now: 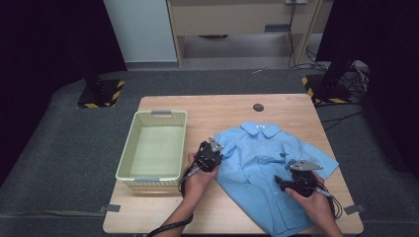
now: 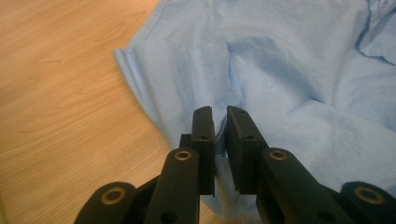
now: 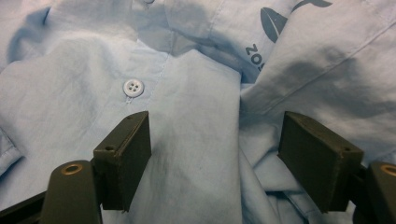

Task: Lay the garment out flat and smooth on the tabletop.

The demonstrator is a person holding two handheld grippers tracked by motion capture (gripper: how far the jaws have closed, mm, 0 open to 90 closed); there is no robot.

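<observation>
We pinch the blue shirt (image 1: 267, 168) with the left gripper (image 2: 220, 122); the right gripper (image 3: 217, 144) gapes (folding barely begun, basket (image 1: 129, 148) empty).

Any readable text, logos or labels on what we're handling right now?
"ZO": dark print on the blue shirt, under a dark leaf-shaped logo; the rest is hidden by a fold.
Collar label: too small to read.
Basket and table: no text.
</observation>
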